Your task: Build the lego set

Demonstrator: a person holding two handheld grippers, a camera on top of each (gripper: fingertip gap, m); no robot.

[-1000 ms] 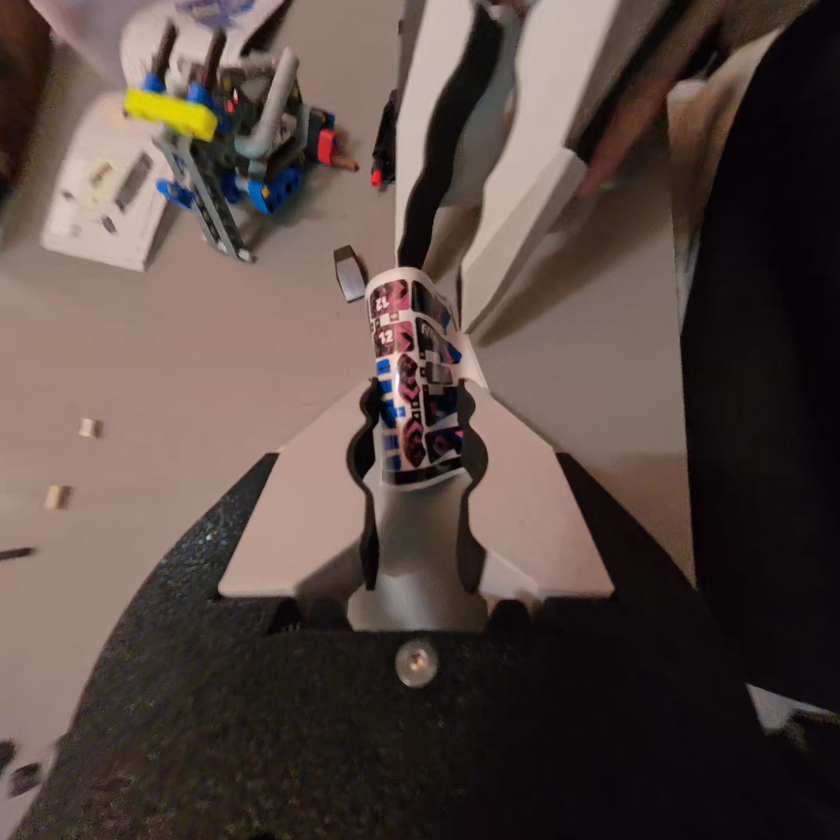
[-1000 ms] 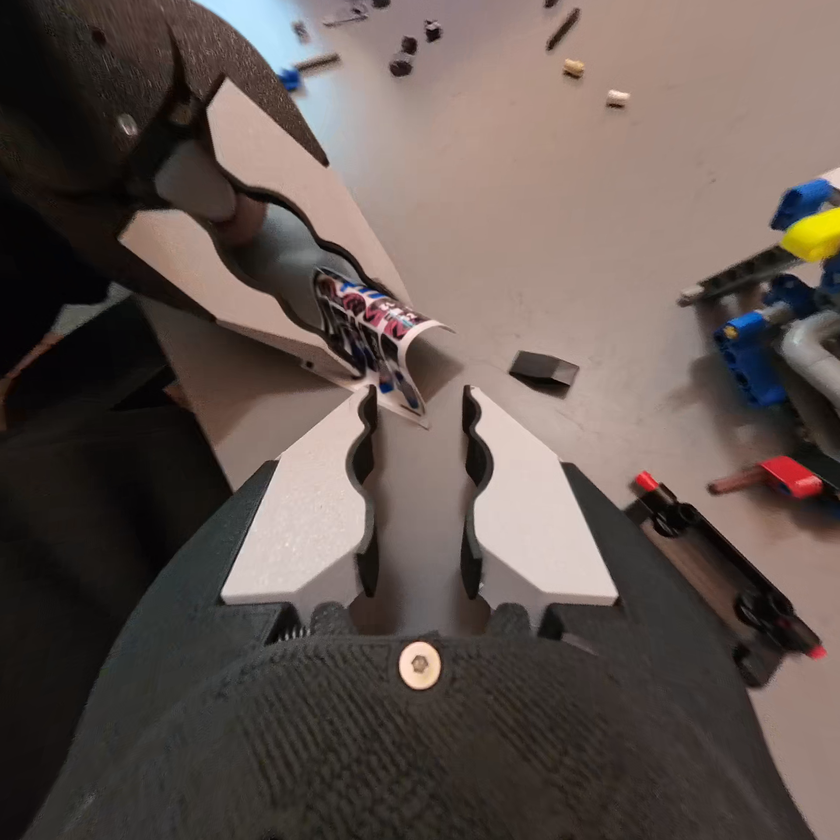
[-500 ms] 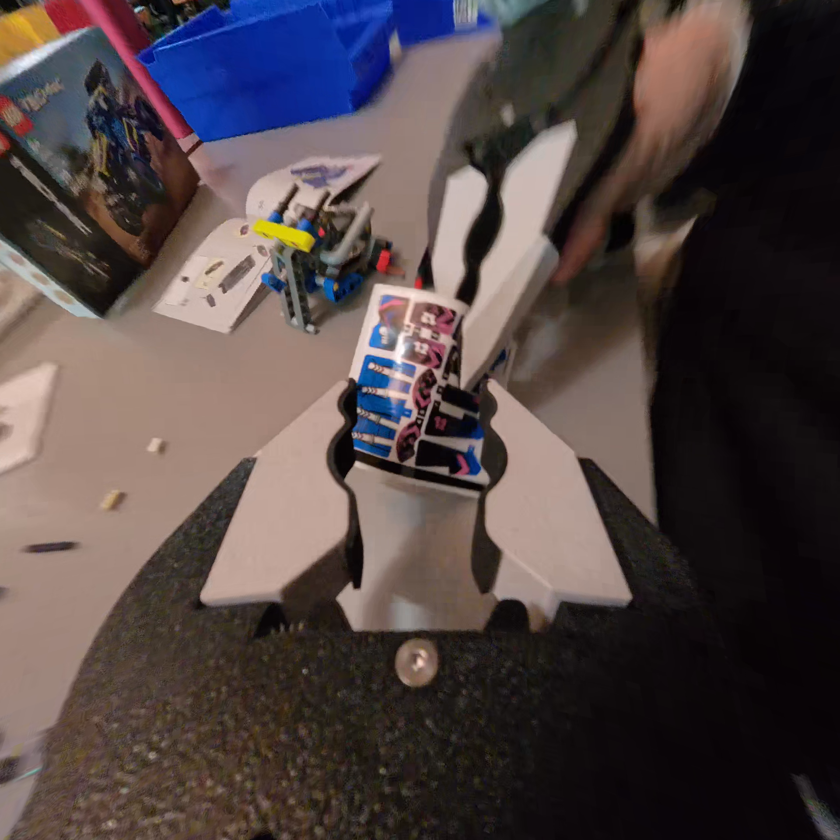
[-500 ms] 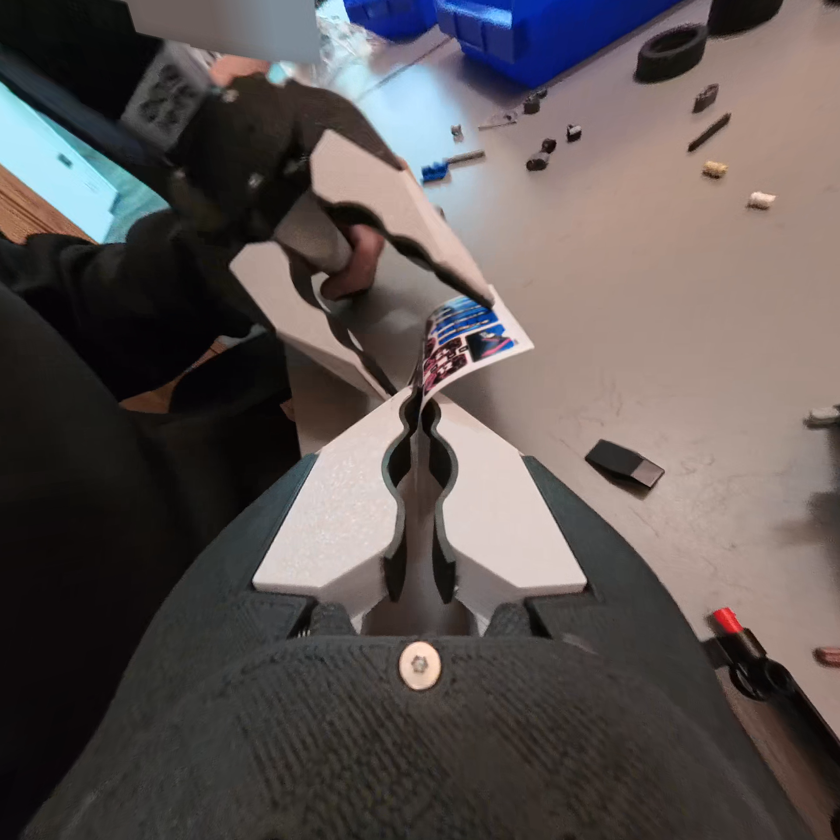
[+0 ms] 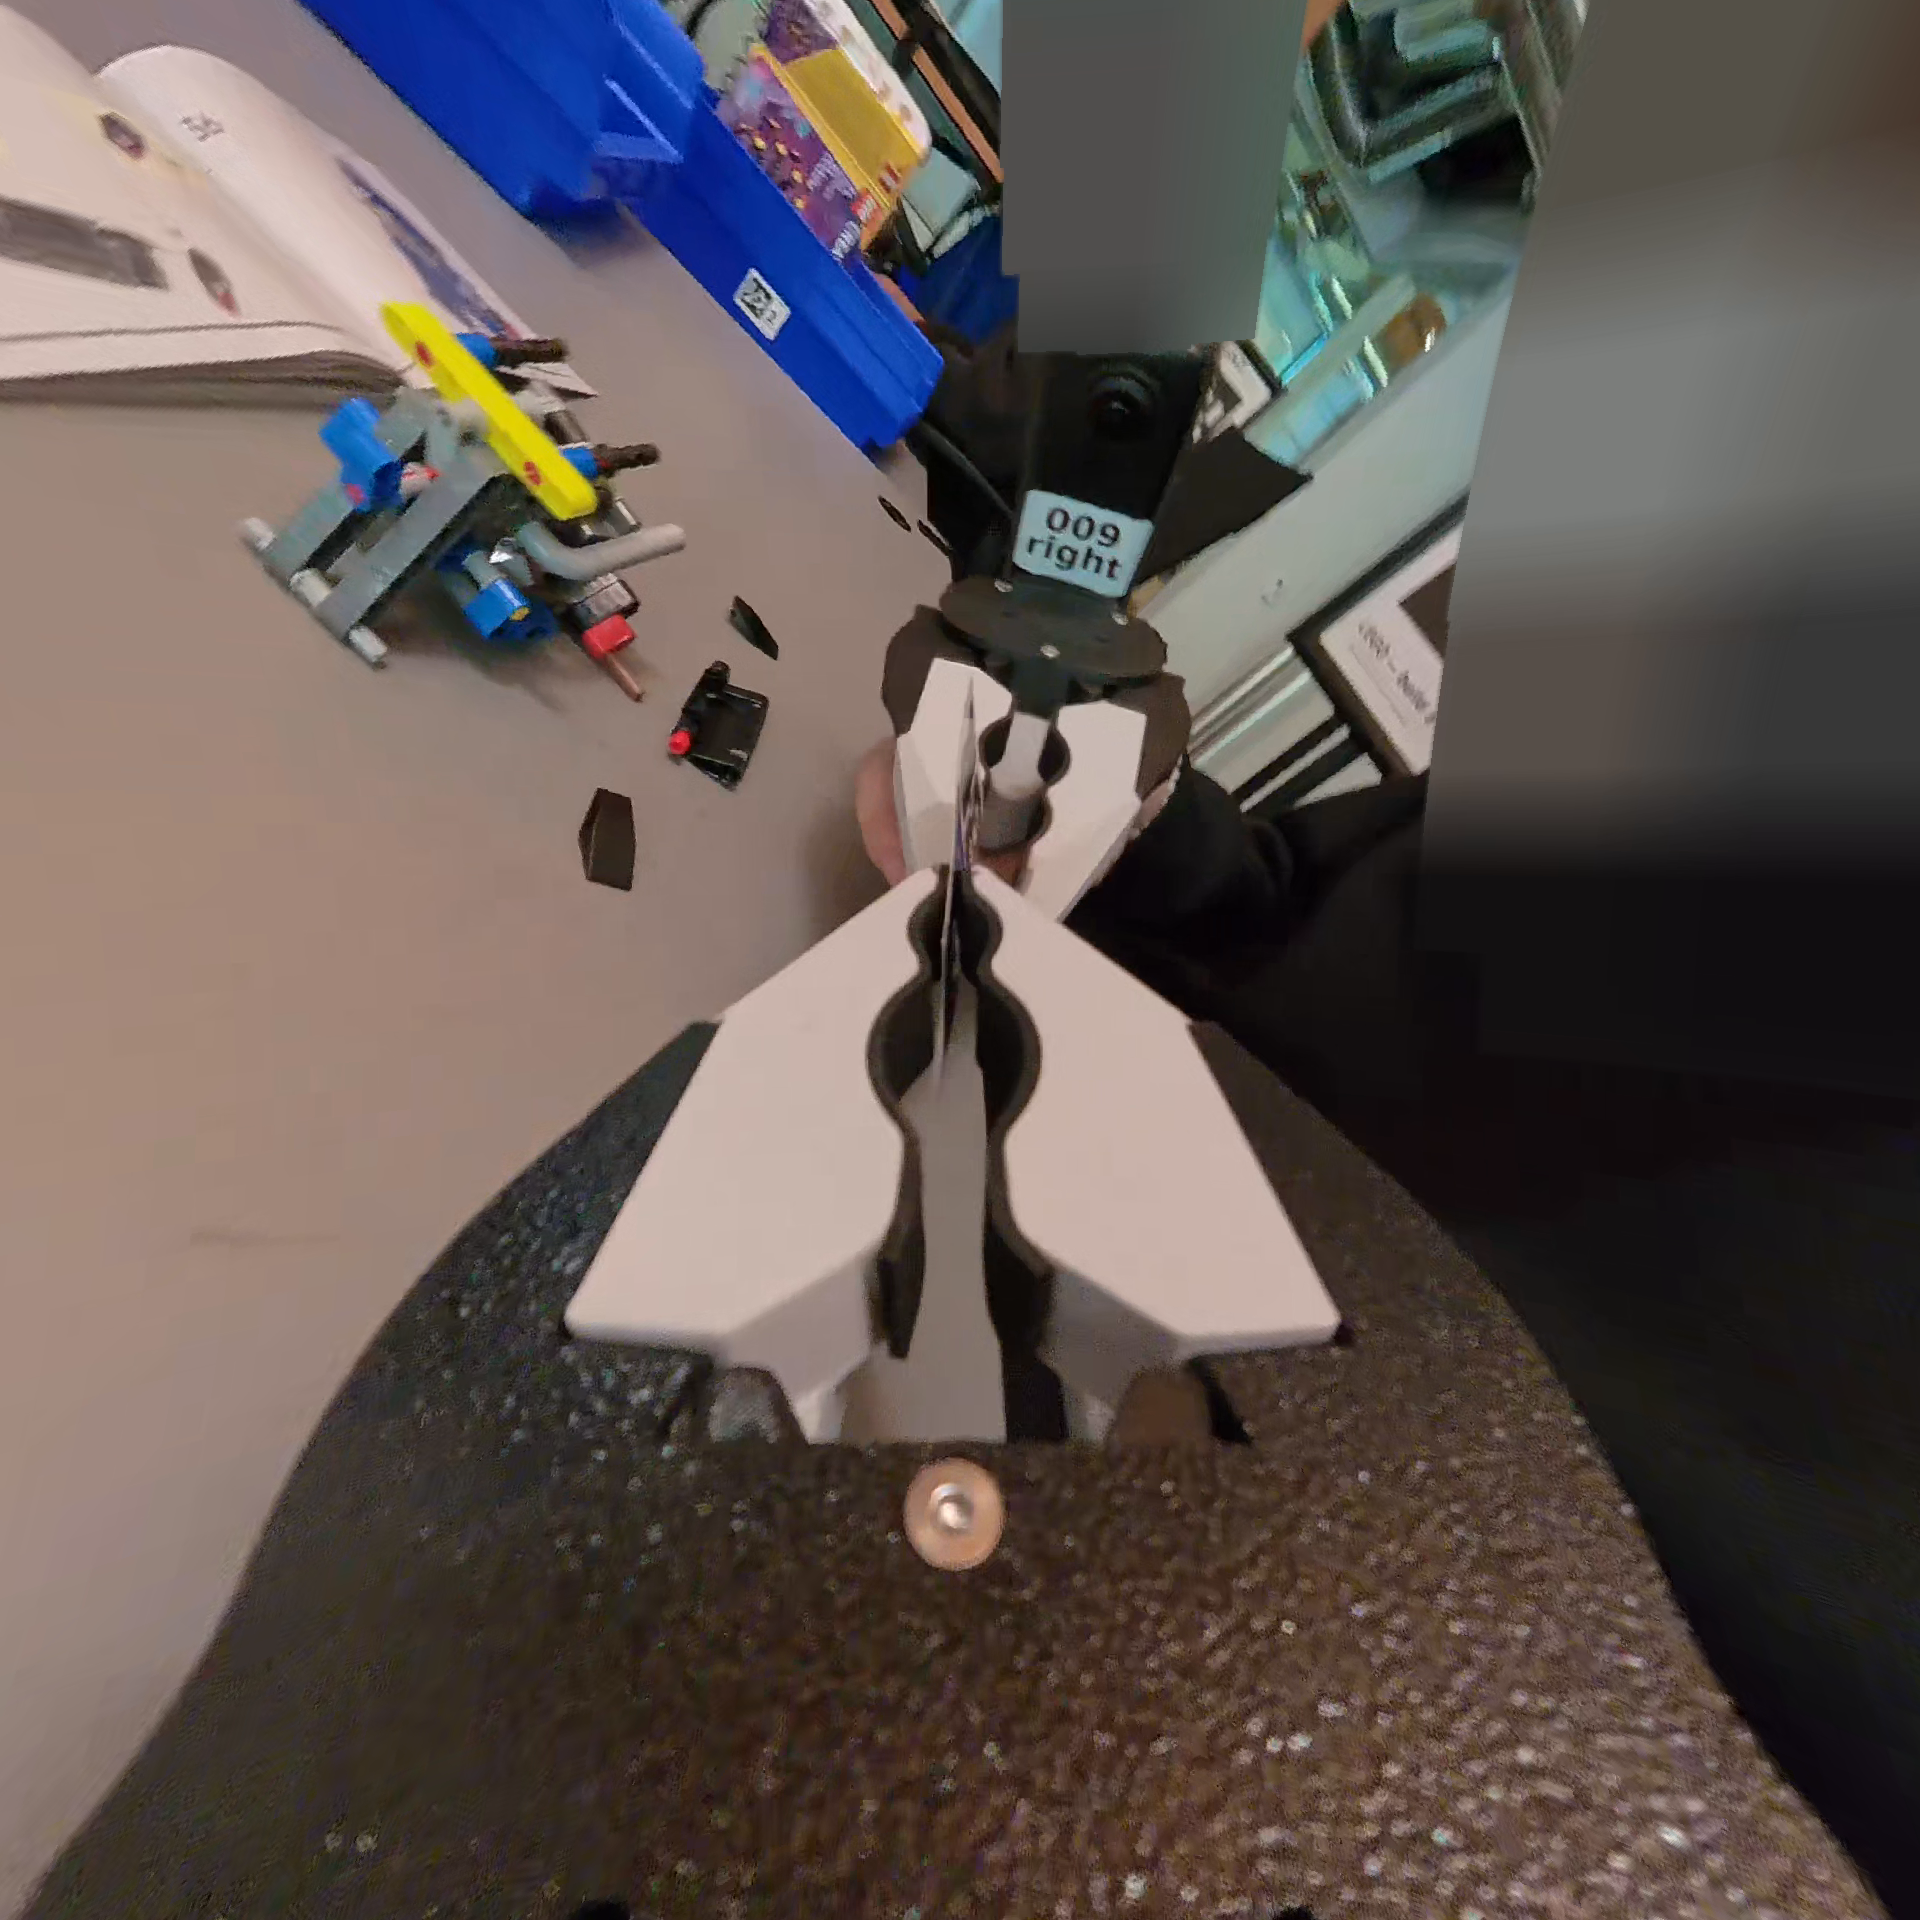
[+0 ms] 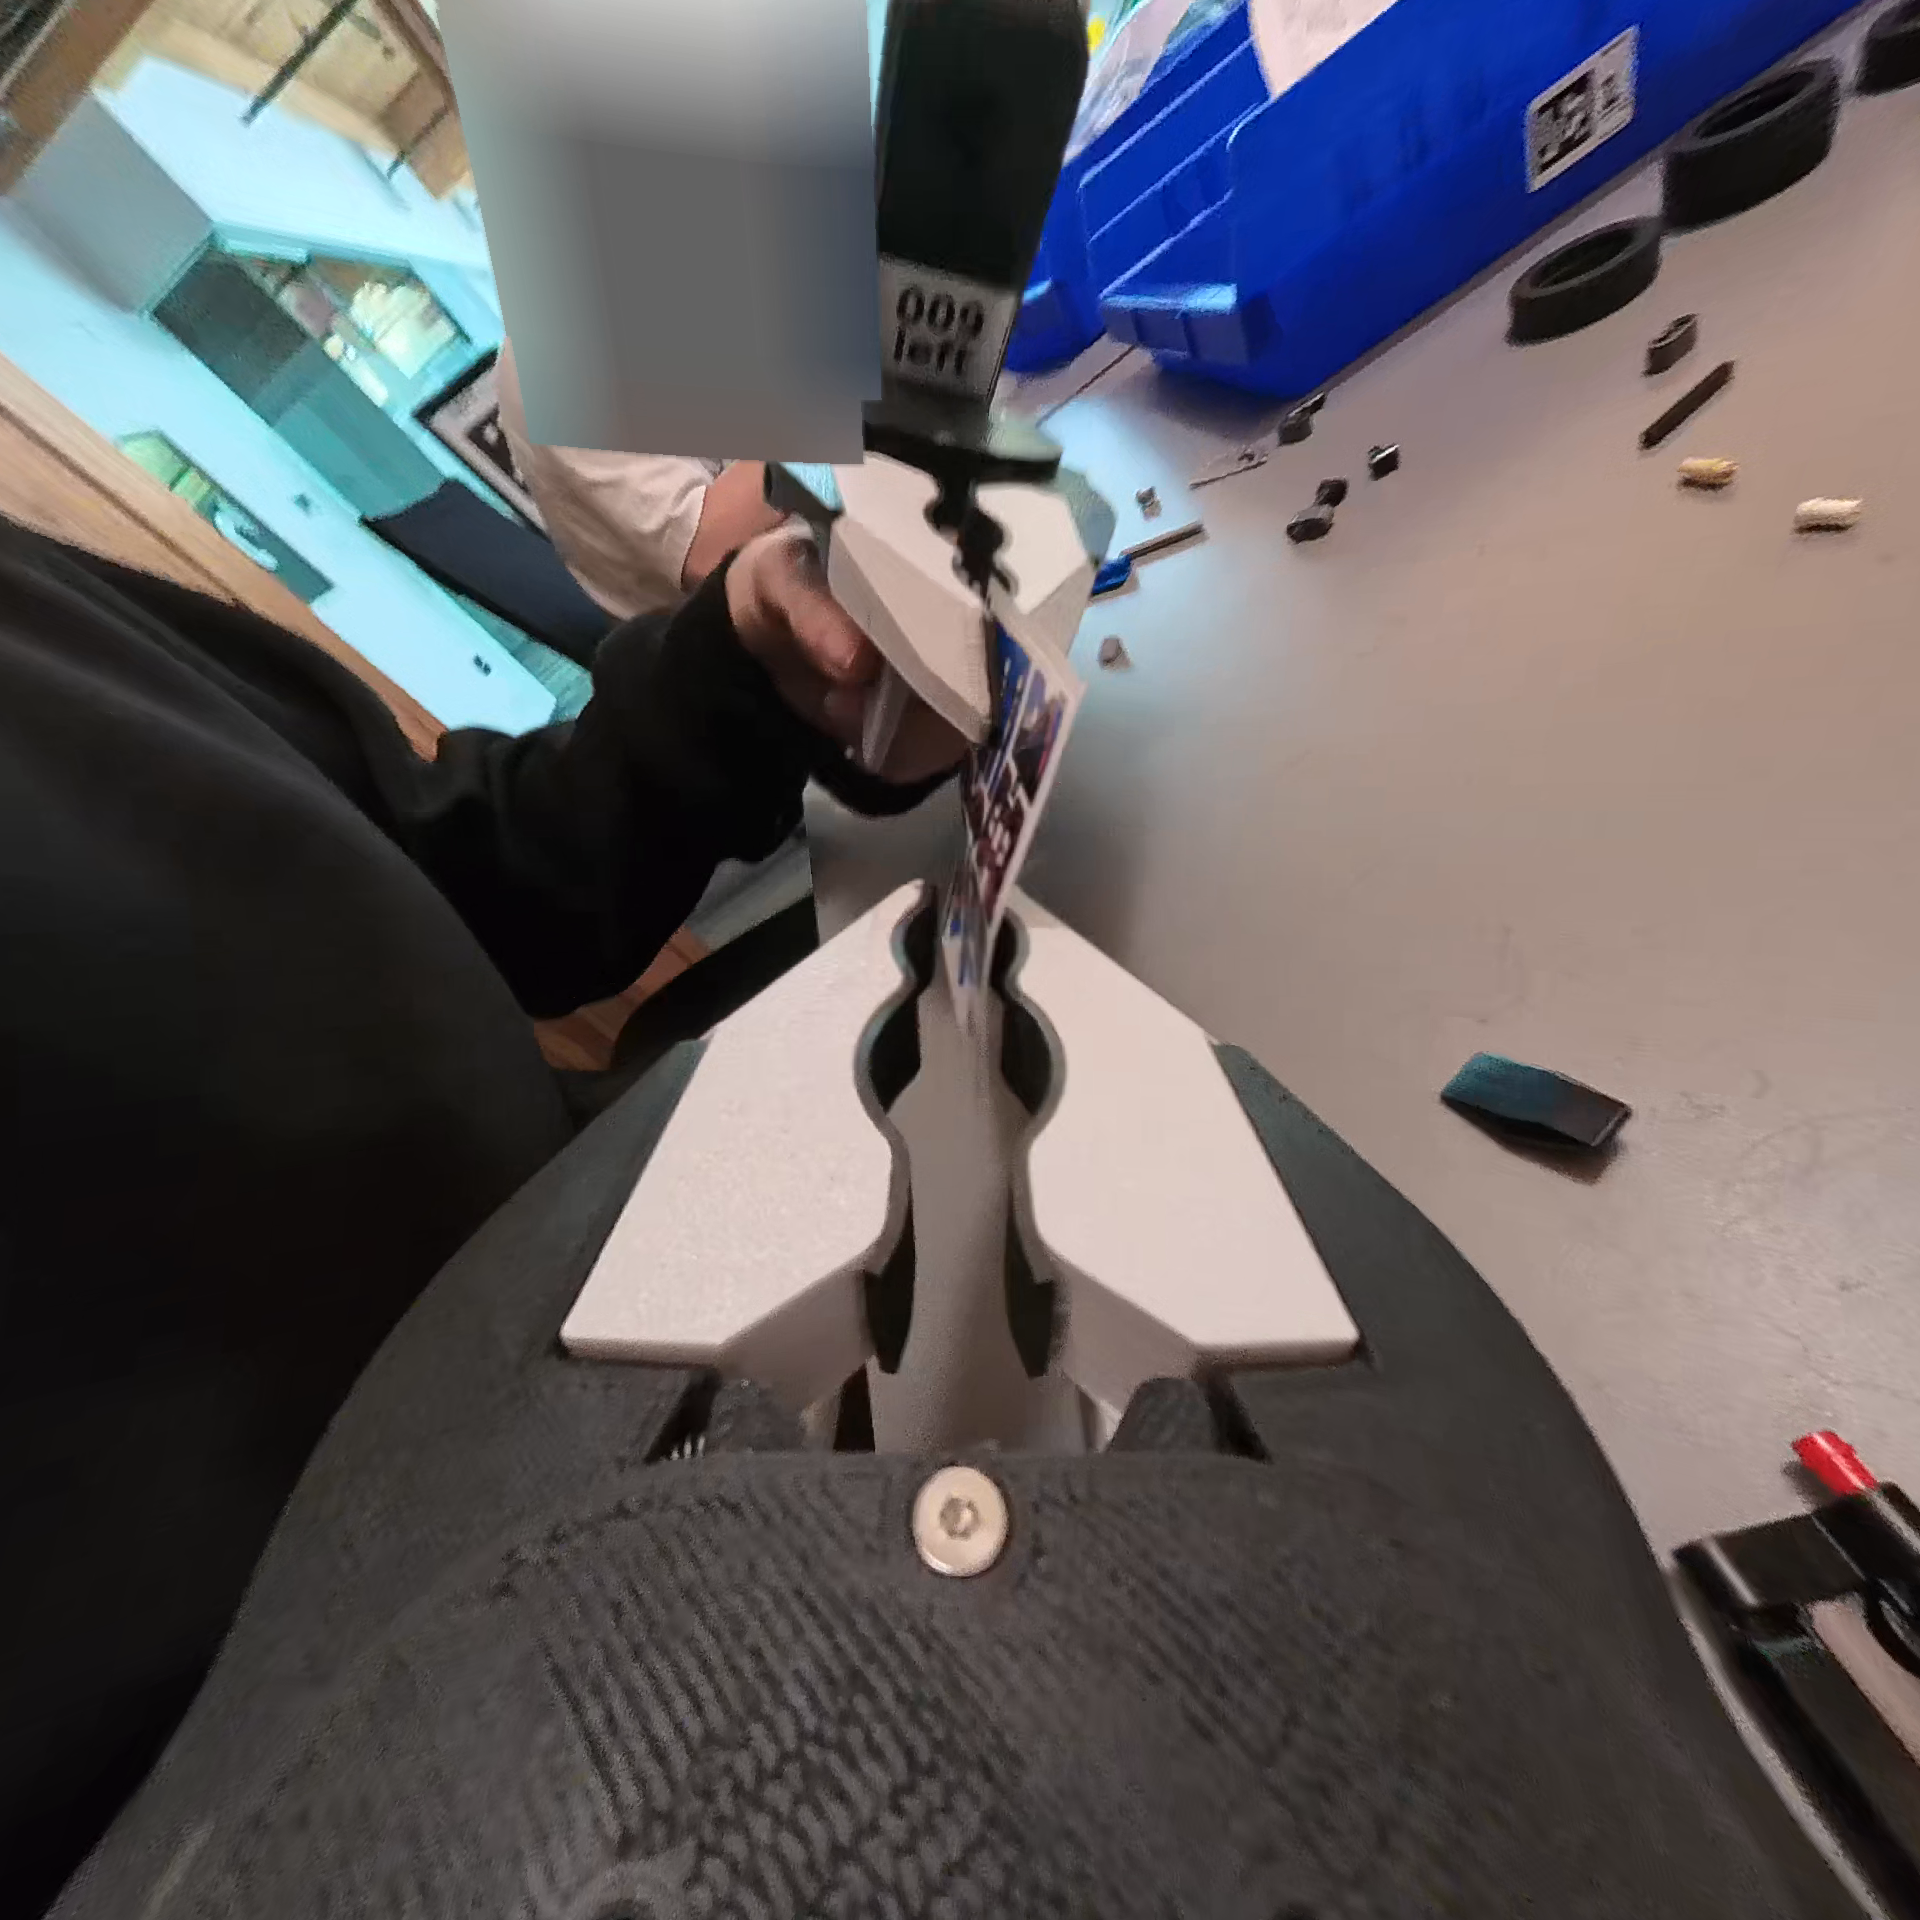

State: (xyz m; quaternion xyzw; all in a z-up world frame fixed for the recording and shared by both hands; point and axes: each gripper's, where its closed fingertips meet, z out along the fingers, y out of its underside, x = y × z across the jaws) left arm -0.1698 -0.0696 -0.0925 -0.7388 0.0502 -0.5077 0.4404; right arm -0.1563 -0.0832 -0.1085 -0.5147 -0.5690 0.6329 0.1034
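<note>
A sticker sheet (image 6: 1013,790) with blue, pink and black shapes hangs in the air between my two grippers. My left gripper (image 5: 954,902) is shut on one end of it, and the sheet (image 5: 966,800) shows edge-on there. The left gripper (image 6: 982,592) also shows in the right wrist view, pinching the sheet's far end. My right gripper (image 6: 961,925) has its tips slightly apart. The sheet's near end stands between them and leans on the right finger (image 6: 1039,956), with a gap on the other side. The right gripper (image 5: 1013,862) faces me in the left wrist view, jaws parted.
A grey table (image 5: 260,987) carries a partly built brick model (image 5: 457,499), an open booklet (image 5: 156,260), blue bins (image 6: 1351,156), black tyres (image 6: 1584,281), and small loose parts (image 5: 608,836). A black part with a red pin (image 5: 722,717) lies near. A dark sleeve (image 6: 623,779) is at the left. My two grippers' fingertips are within a few centimetres of each other.
My left jaws stood open around the sheet and have closed on it. My right jaws, shut on the sheet half a second ago, have parted a little. Both grippers have tilted up.
</note>
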